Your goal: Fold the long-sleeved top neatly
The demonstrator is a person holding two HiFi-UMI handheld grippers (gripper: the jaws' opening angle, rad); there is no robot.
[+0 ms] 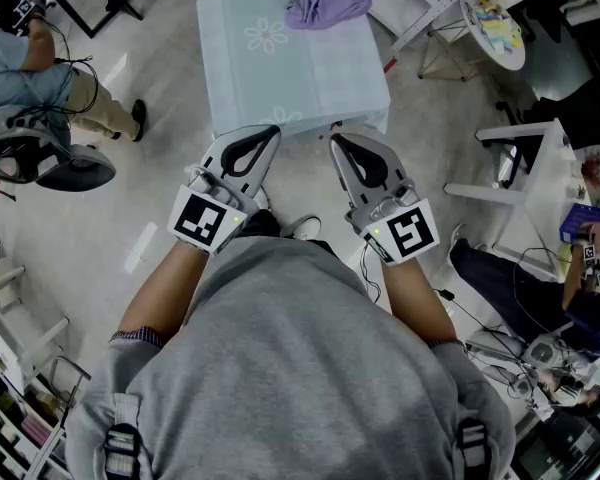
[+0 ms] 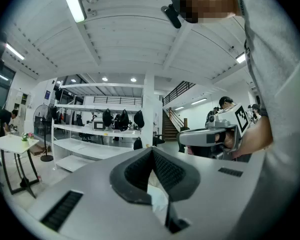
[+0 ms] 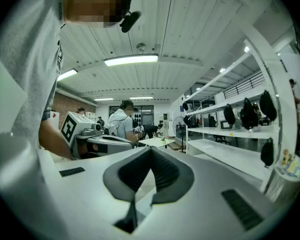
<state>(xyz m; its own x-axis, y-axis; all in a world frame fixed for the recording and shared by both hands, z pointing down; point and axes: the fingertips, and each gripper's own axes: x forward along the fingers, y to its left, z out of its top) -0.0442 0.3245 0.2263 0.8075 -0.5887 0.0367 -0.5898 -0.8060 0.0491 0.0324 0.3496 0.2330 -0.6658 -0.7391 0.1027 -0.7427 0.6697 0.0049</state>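
A lilac top (image 1: pixel 327 0) was recorded lying crumpled at the far edge of the pale blue surface (image 1: pixel 300 78), well apart from the left hand-held gripper (image 1: pixel 268 133) and the right hand-held gripper (image 1: pixel 338 144), both held clenched and empty, side by side, before its near edge.

A: Gripper state?
B: Left gripper (image 1: pixel 268 133) and right gripper (image 1: pixel 337 144) both closed, nothing between the jaws. Side by side, roughly level, pointing forward.
A: Arms?
B: Left forearm (image 1: pixel 165 288) and right forearm (image 1: pixel 417 293) extended ahead of torso.
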